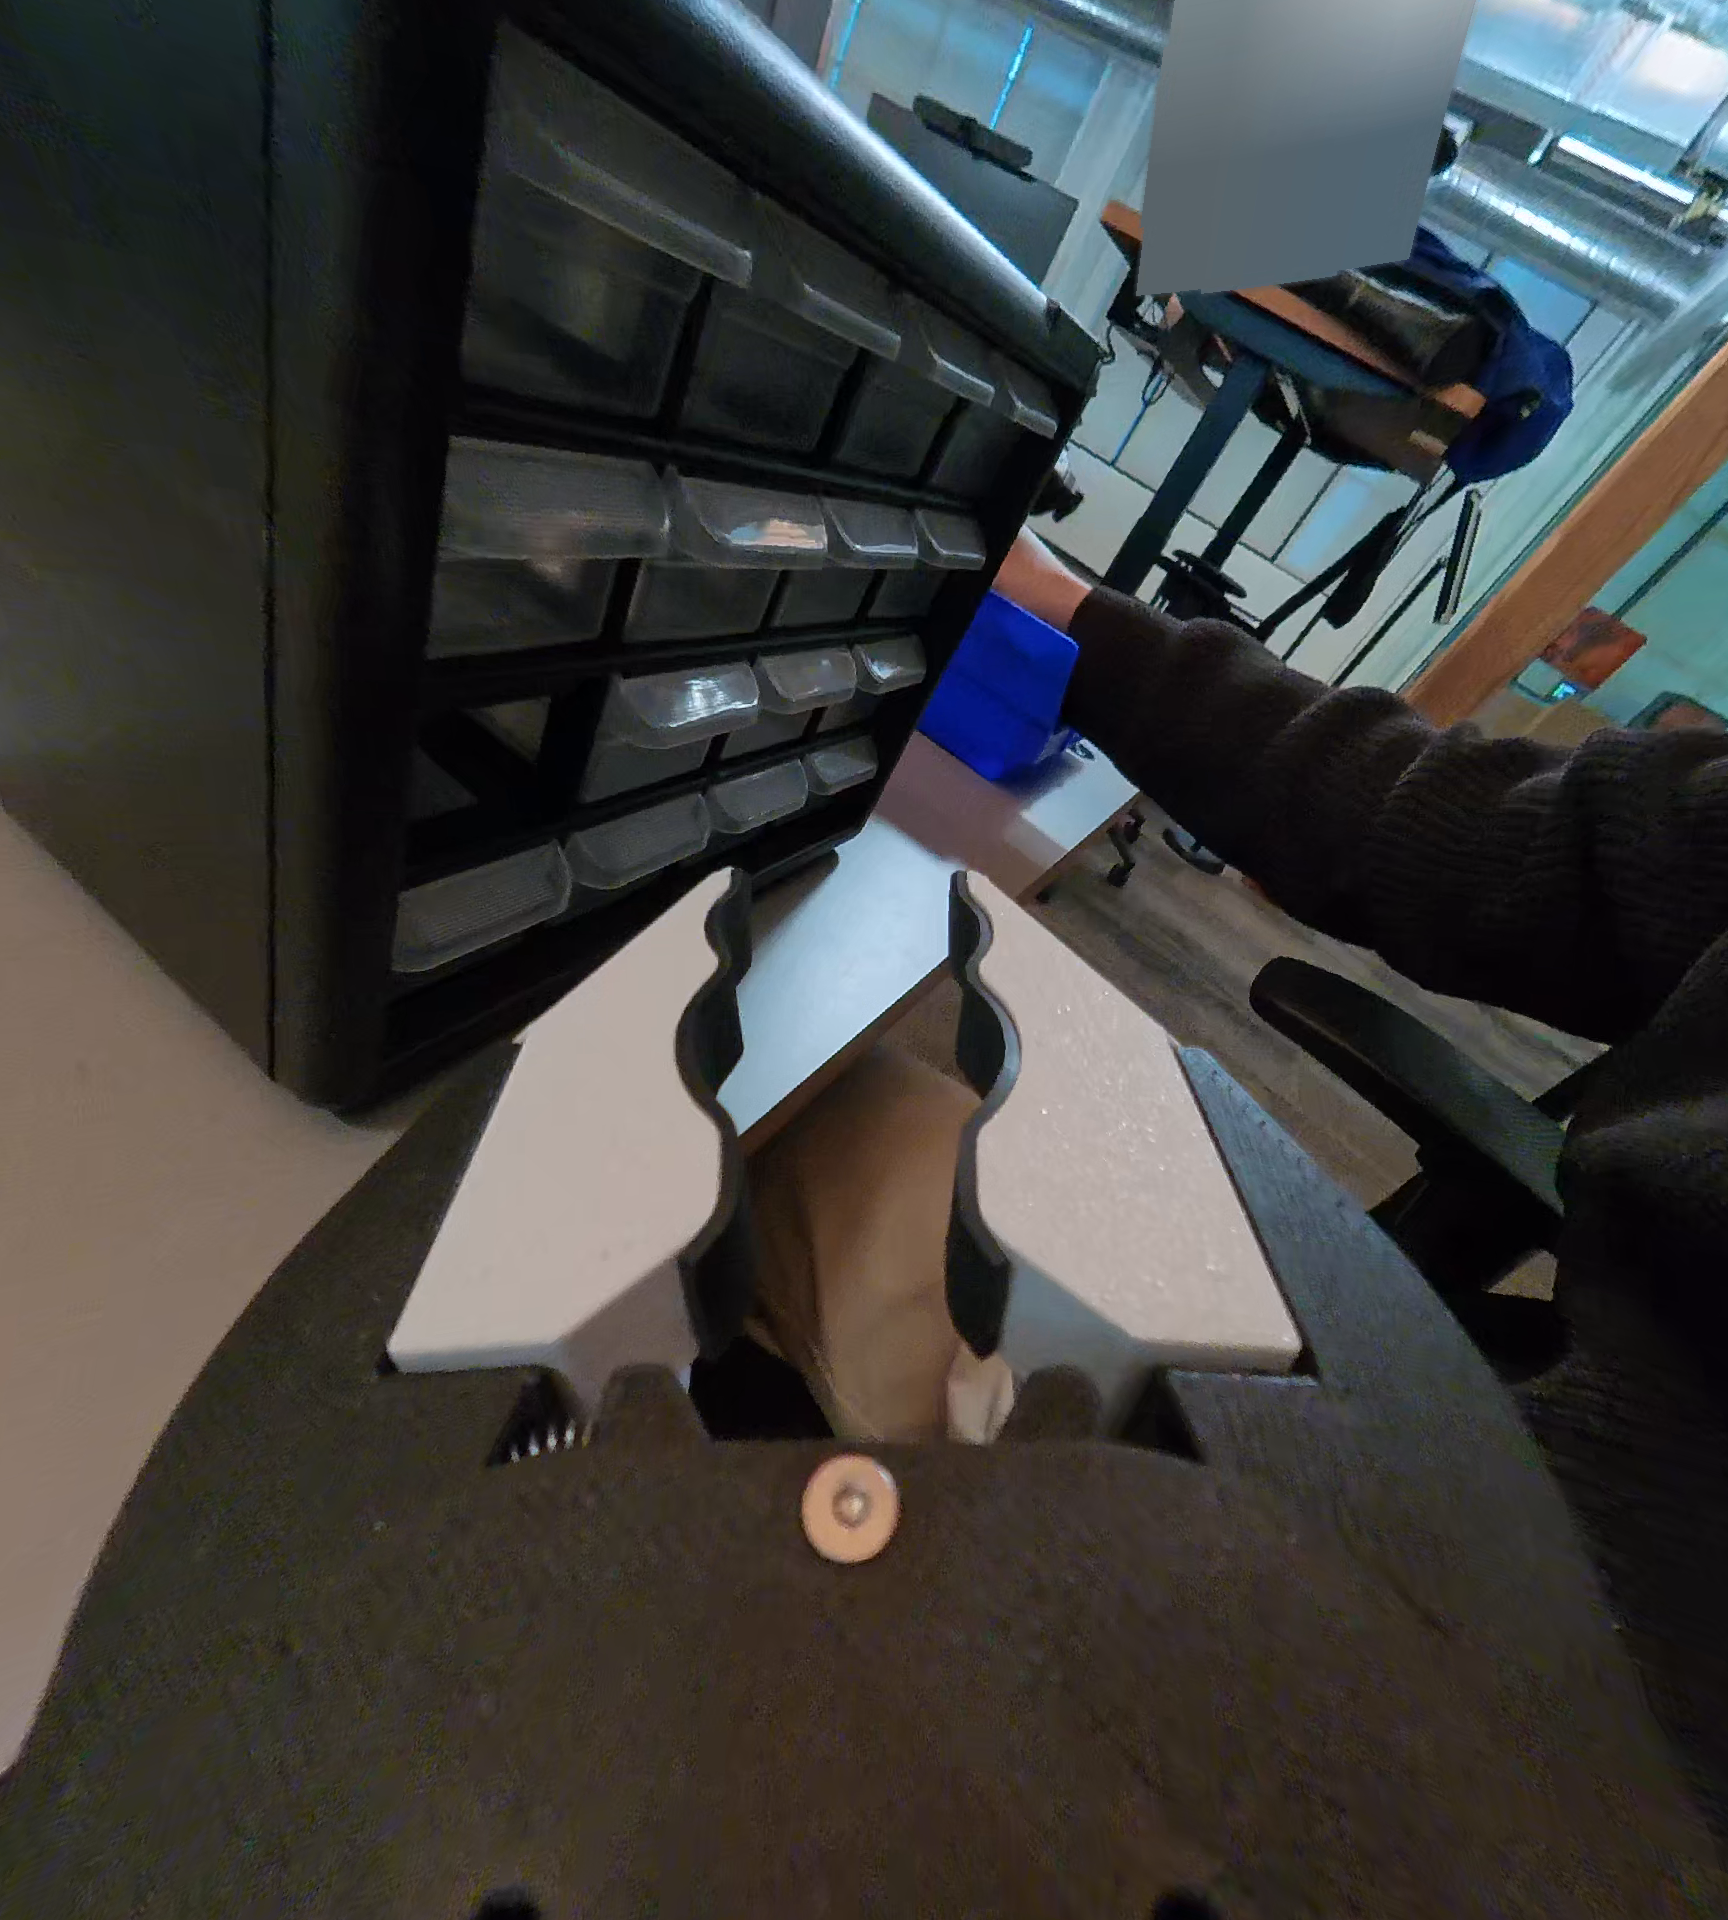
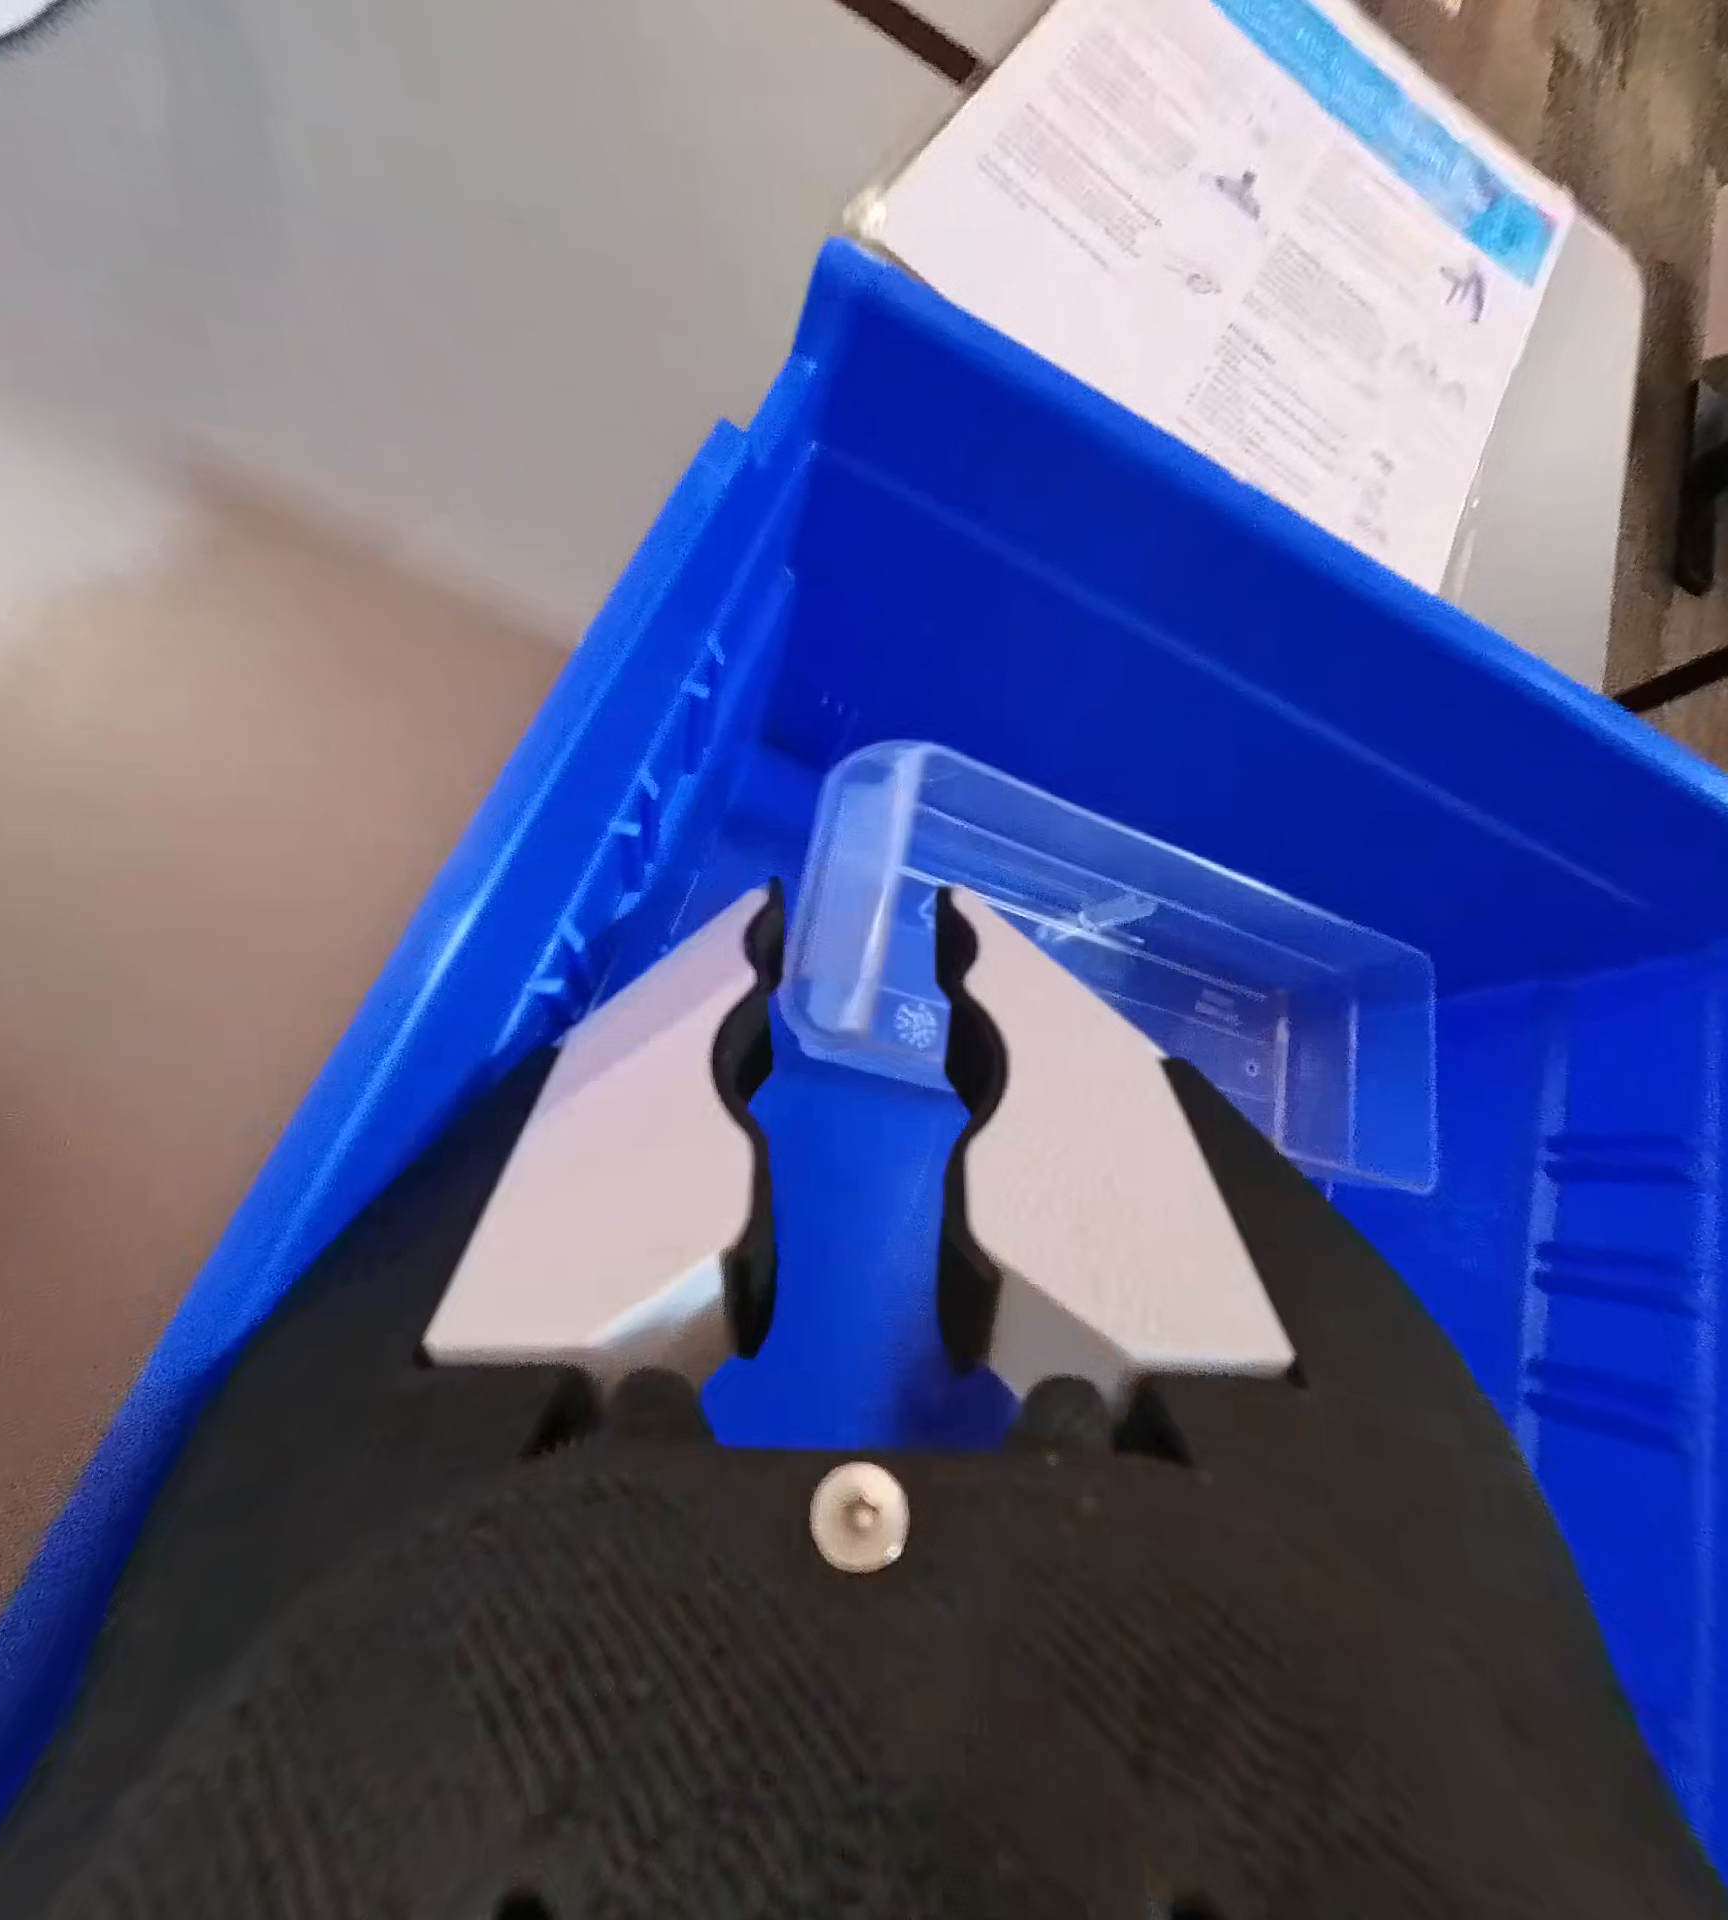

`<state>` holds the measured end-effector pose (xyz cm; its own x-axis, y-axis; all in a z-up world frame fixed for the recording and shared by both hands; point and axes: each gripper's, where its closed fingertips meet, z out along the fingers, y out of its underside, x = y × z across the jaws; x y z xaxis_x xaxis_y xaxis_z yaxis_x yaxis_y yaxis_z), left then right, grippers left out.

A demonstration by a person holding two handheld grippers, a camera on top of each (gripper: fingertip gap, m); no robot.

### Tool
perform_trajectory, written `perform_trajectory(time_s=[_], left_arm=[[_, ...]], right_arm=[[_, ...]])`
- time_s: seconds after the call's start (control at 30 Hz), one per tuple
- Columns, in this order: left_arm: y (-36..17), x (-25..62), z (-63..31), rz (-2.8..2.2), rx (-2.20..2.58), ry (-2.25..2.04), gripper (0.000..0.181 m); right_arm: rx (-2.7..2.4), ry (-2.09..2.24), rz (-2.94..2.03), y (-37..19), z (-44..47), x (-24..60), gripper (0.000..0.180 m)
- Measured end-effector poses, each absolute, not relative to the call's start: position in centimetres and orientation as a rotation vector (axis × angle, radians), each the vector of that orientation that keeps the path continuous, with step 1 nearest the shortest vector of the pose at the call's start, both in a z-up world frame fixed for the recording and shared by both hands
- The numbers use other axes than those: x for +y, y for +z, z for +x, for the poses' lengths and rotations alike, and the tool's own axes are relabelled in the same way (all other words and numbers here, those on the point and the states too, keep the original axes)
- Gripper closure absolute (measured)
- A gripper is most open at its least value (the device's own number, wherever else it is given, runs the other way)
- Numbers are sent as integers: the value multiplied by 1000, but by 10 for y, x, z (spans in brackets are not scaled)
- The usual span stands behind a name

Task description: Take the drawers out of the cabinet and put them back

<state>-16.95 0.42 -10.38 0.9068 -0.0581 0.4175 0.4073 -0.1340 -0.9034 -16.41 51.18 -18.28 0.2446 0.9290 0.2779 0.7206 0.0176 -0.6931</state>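
A black cabinet (image 1: pixel 320 520) with several clear drawers stands on the table in the left wrist view. One slot (image 1: pixel 496 748) at the left of its third row is empty. My left gripper (image 1: pixel 847 894) is open and empty, just in front of the cabinet's lower right corner, over the table edge. In the right wrist view my right gripper (image 2: pixel 858 909) is inside a blue bin (image 2: pixel 1151 644). Its fingertips close on the front end of a clear drawer (image 2: pixel 1099 935), which lies tilted in the bin's corner.
The blue bin (image 1: pixel 1005 686) sits on the table right of the cabinet, with a dark sleeve (image 1: pixel 1359 810) reaching to it. A printed sheet (image 2: pixel 1255 208) lies beyond the bin. A black chair (image 1: pixel 1411 1091) stands off the table's edge.
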Motion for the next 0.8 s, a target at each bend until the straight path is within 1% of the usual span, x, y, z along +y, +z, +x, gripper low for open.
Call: perform_trajectory(time_s=[0.1, 0.17, 0.23, 0.33, 0.4, 0.47, 0.53, 0.6, 0.67, 0.73, 0.8], left_arm=[[-105, 3, -167, -1677, -259, -408, 144], [-105, 3, -167, -1675, -258, -406, 144], [-106, 4, -167, -1676, -261, -412, 143], [-111, 8, -167, -1672, -288, -441, 142], [-114, 11, -165, -1662, -322, -479, 140], [-115, 15, -162, -1644, -350, -524, 138], [-116, 19, -163, -1630, -377, -527, 135], [-117, 23, -170, -1617, -434, -509, 131], [-117, 23, -190, -1558, -563, -430, 126], [-112, 26, -203, -1471, -665, -413, 127], [-112, 39, -201, -1448, -704, -482, 131]], right_arm=[[-1539, 330, -1821, -181, -155, 509, 125], [-1487, 399, -1811, -159, -147, 506, 123], [-1410, 442, -1761, -124, -134, 503, 125], [-1291, 553, -1638, -60, -113, 480, 133], [-1263, 717, -1561, -27, -104, 441, 142], [-1311, 974, -1528, -12, -101, 382, 142], [-1367, 1211, -1475, -9, -100, 320, 144], [-1422, 1323, -1384, -16, -100, 267, 149], [-1477, 1304, -1299, -35, -102, 228, 153], [-1549, 1258, -1235, -57, -107, 196, 156], [-1666, 1266, -1211, -77, -111, 164, 152]])
